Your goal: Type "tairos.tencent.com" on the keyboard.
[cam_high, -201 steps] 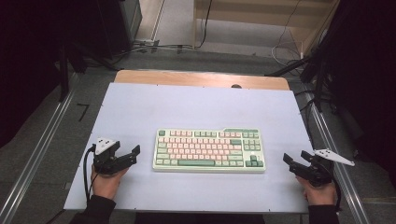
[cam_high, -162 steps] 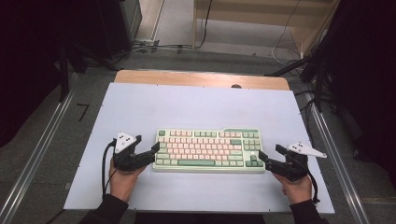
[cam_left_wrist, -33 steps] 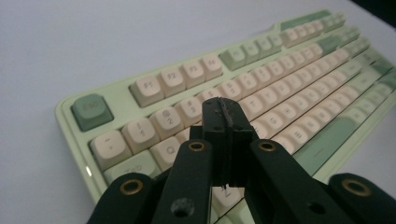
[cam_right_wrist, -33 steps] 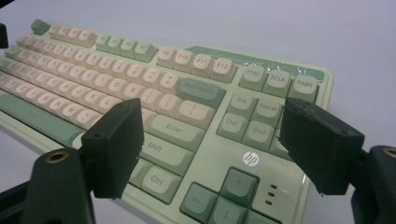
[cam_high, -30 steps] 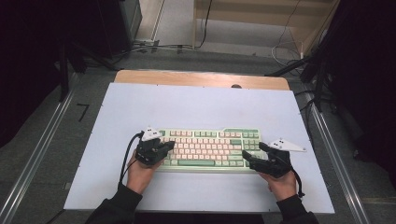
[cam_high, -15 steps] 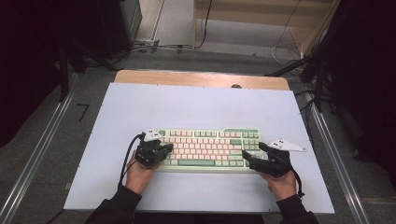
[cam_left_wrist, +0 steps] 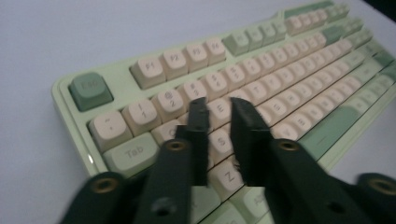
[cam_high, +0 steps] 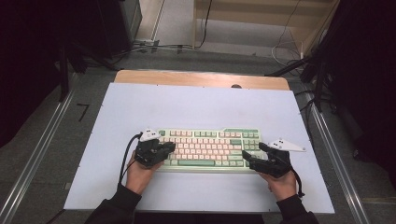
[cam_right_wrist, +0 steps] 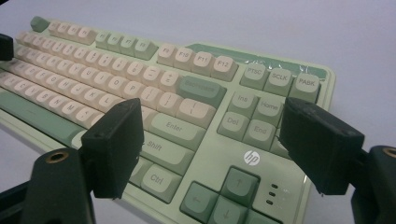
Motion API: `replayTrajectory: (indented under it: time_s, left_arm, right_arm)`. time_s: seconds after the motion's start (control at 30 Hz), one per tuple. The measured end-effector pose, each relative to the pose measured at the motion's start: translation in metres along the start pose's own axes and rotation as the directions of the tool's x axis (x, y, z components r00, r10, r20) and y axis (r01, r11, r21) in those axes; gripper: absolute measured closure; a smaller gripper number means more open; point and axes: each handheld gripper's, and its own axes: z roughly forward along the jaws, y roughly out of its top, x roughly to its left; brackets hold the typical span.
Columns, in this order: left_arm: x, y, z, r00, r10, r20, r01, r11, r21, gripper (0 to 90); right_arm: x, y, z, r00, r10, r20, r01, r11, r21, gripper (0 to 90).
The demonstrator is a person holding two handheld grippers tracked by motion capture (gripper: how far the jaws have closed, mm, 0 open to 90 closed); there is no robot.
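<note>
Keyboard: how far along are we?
Done: both grippers have reached the keyboard. In hand: the left gripper, jaws just opened a little with a narrow gap, sits over the letter keys near its left end; the right gripper hangs open above its right end. Left: any grip or lift; nothing held.

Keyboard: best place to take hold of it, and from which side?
Take the keyboard by its two short ends, one tool per end, coming in level from left and right. It is long, flat and low, lying square on the table; the right tool already stands open over the right end, so the bare case edges there suit a two-ended hold.
</note>
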Motion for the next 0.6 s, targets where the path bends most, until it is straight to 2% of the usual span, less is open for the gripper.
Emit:
replayTrajectory:
  time_s: [0.03,0.13,0.23,0.27,0.37,0.5,0.6]
  left_arm:
    - [-0.001,0.000,-0.001,1.0000,-0.001,-0.003,0.001,0.9999,-0.010,66.2]
    - [-0.004,0.001,-0.003,0.9998,0.000,-0.020,-0.001,0.9989,-0.047,46.2]
    - [-0.006,0.002,-0.005,0.9990,0.001,-0.045,-0.005,0.9972,-0.074,37.4]
    - [-0.006,0.002,-0.006,0.9988,0.004,-0.049,-0.008,0.9968,-0.080,36.6]
    - [-0.008,0.002,-0.008,0.9982,0.006,-0.059,-0.012,0.9948,-0.101,35.7]
    - [-0.010,0.000,-0.009,0.9980,0.005,-0.064,-0.012,0.9947,-0.102,35.7]
    - [-0.011,-0.002,-0.009,0.9978,-0.004,-0.065,-0.003,0.9943,-0.107,35.7]
  right_arm:
    - [0.000,0.000,0.000,1.0000,0.000,0.000,0.000,1.000,0.000,20.3]
    - [0.000,0.000,0.000,1.0000,-0.002,-0.001,0.002,1.000,-0.002,21.0]
    - [0.001,0.001,-0.001,1.0000,-0.005,0.000,0.005,1.000,-0.008,22.9]
    - [0.003,0.002,-0.001,1.0000,-0.010,0.000,0.010,1.000,-0.015,27.5]
    - [0.005,0.003,-0.001,0.9999,-0.014,-0.004,0.014,1.000,-0.025,32.4]
    - [0.011,0.007,0.002,0.9994,-0.025,-0.024,0.024,0.999,-0.033,47.8]
    - [0.013,0.011,0.004,0.9987,-0.008,-0.051,0.007,1.000,-0.020,61.8]
